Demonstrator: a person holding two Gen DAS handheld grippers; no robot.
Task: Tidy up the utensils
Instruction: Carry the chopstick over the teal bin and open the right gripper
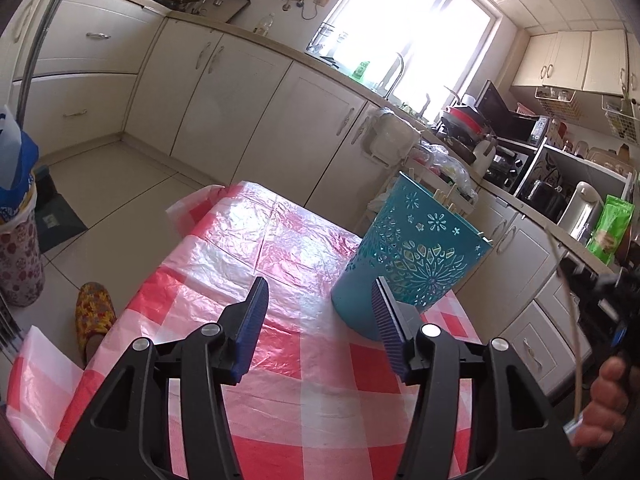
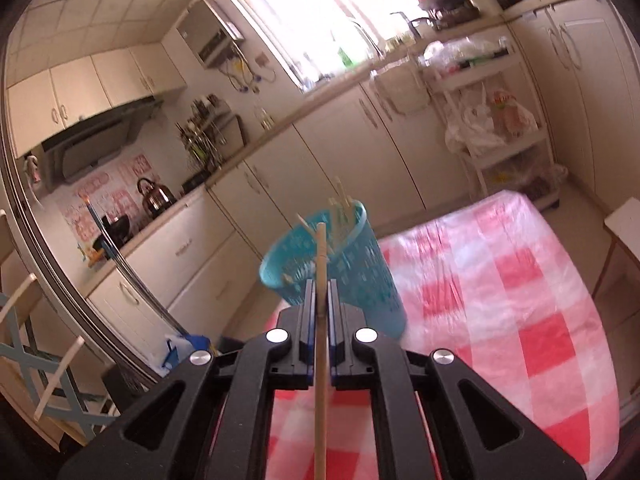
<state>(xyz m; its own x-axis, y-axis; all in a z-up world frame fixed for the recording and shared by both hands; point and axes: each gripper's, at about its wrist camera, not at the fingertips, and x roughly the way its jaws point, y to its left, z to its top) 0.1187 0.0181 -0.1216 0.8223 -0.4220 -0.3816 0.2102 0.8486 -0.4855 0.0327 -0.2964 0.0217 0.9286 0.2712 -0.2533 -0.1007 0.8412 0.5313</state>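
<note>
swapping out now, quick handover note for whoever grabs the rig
Left tool: open, empty, low over the checked tablecloth beside the teal holder.
Right tool: shut on one wooden chopstick, raised, tip pointing towards the holder's mouth.
Done: several chopsticks already stand in the holder.
Left: drop this chopstick in. No other loose utensils show on the cloth.

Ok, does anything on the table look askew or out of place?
Nothing is spilled or damaged. The teal perforated plastic holder appears tilted in both views, possibly lens distortion. The red-checked plastic tablecloth is wrinkled, one corner bunched at the far edge.
</note>
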